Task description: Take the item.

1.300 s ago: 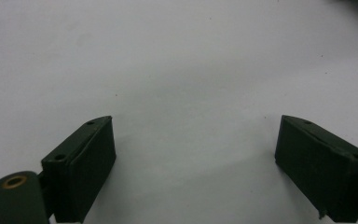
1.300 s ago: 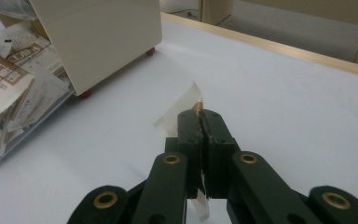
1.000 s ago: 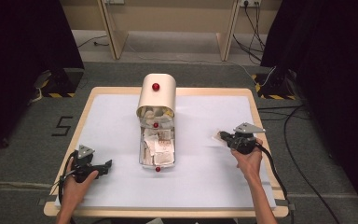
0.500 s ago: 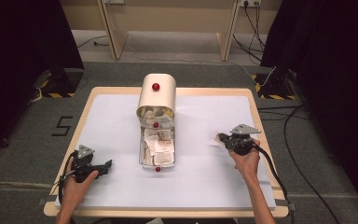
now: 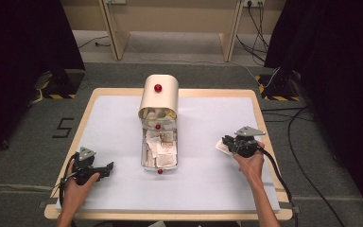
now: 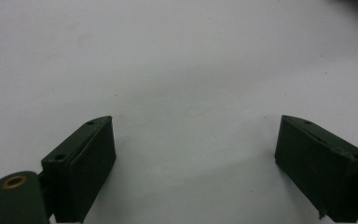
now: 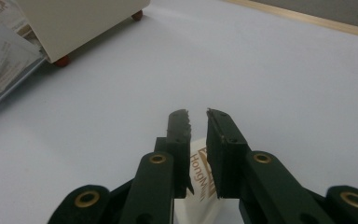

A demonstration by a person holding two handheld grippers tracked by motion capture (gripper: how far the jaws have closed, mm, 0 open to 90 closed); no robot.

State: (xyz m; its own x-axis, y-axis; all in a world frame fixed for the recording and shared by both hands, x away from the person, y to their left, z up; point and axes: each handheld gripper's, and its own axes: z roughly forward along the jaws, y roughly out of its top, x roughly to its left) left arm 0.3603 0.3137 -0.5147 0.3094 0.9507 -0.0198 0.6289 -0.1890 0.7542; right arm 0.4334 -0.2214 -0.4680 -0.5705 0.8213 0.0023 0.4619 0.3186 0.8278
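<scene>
Right gripper (image 7: 196,114), jaws just opening, stood slightly parted over a white packet (image 7: 200,179) lying on the table (image 5: 123,123). Left gripper (image 6: 193,158) rested wide open, nothing between its jaws.

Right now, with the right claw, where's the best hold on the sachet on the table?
Take the sachet by its near edge, coming in low from the person's side. It lies flat on the table, and the right claw, whose jaws have just been opening, sits over it.
</scene>
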